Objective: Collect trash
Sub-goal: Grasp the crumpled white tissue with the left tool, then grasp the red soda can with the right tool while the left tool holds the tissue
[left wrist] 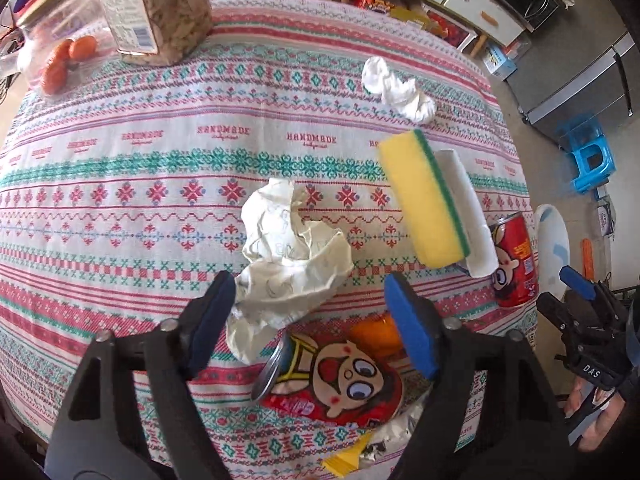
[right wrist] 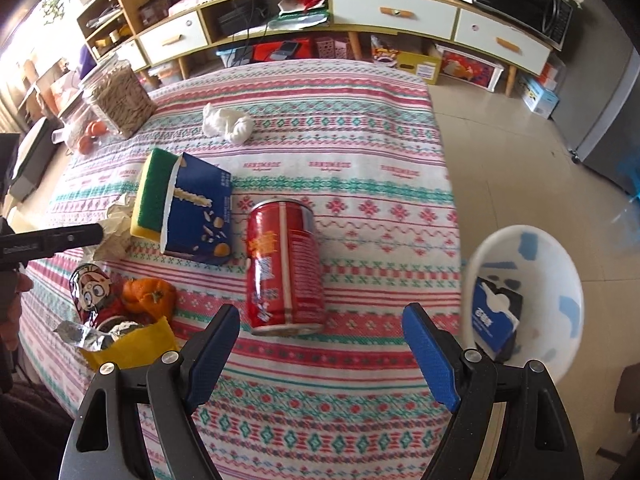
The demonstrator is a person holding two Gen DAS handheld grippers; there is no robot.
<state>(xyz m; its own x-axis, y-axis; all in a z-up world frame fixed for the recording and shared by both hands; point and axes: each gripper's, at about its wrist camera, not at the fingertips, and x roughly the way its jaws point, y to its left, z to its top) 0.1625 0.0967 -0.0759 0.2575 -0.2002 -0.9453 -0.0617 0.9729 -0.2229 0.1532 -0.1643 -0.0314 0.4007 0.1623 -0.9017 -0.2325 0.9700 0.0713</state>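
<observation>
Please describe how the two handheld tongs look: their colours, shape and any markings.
Both the left tongs and the right tongs have black plastic arms with silver rivets and flat blue pads. White lettering marks the right tongs' black body in the left wrist view.

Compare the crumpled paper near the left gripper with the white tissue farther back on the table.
The crumpled paper is cream with faint printed marks; the white tissue is plain white. The paper looks bigger and bulkier; the tissue is smaller and twisted. The paper lies beside the sponge; the tissue lies alone. Both rest on the tablecloth.
</observation>
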